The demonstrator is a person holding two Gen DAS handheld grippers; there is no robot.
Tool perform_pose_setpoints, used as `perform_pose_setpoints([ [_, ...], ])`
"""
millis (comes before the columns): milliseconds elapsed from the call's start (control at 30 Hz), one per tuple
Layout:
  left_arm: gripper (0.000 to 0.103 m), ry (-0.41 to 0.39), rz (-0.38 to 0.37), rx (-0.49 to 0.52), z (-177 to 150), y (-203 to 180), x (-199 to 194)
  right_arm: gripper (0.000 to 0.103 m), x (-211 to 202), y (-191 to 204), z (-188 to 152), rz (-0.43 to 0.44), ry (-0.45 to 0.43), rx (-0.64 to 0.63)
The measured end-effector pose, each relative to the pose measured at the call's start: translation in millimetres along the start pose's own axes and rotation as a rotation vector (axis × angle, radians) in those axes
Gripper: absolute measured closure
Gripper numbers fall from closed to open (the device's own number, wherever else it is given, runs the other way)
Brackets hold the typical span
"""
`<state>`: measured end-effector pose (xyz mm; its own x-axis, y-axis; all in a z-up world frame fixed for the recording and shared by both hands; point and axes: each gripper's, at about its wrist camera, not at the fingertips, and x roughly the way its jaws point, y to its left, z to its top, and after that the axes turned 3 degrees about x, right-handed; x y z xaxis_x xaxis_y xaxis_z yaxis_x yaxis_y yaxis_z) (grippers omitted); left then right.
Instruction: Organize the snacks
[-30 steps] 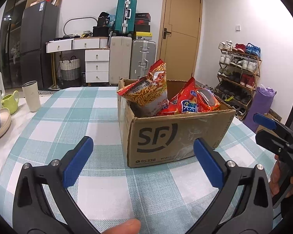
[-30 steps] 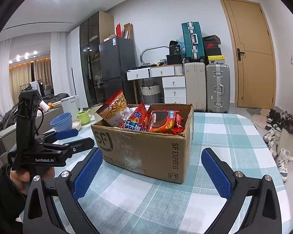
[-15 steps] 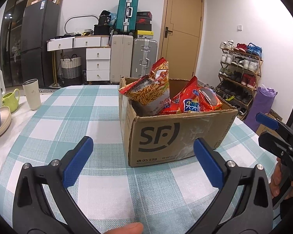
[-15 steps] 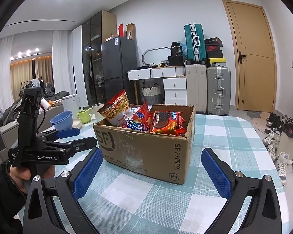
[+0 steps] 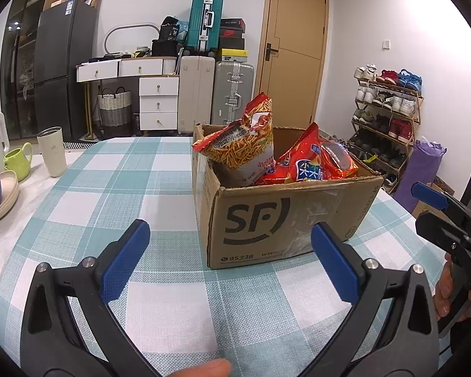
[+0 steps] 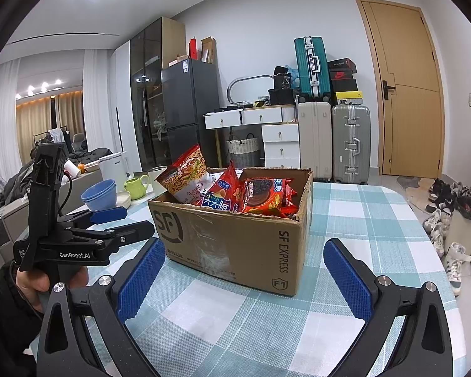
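Observation:
A brown SF cardboard box (image 5: 285,216) stands on the checked tablecloth and also shows in the right wrist view (image 6: 235,238). Snack bags stick out of it: a noodle-stick bag (image 5: 245,144), a red chip bag (image 5: 304,163) and a cookie pack (image 6: 263,198). My left gripper (image 5: 229,260) is open and empty, a little in front of the box. My right gripper (image 6: 245,279) is open and empty, near the box's front right corner. Each gripper shows in the other's view, the right one (image 5: 439,207) and the left one (image 6: 110,223).
At the table's left edge stand a white tumbler (image 5: 51,150), a green mug (image 5: 17,160), blue bowls (image 6: 99,193) and a white kettle (image 6: 116,166). Suitcases (image 5: 232,94), drawers and a shoe rack (image 5: 386,110) stand behind.
Both grippers have edged slightly closer to the box and tilted a little. The box and snacks have not moved.

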<state>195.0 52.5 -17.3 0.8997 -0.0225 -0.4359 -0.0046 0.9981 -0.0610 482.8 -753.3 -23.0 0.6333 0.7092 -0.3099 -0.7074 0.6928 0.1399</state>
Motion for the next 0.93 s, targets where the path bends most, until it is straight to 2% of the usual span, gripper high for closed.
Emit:
perform_pose_setpoints([
  [933, 0.000, -0.010, -0.002, 0.005, -1.6, 1.3, -1.1, 0.000, -0.2, -0.2, 0.6, 0.000, 0.001, 0.000],
])
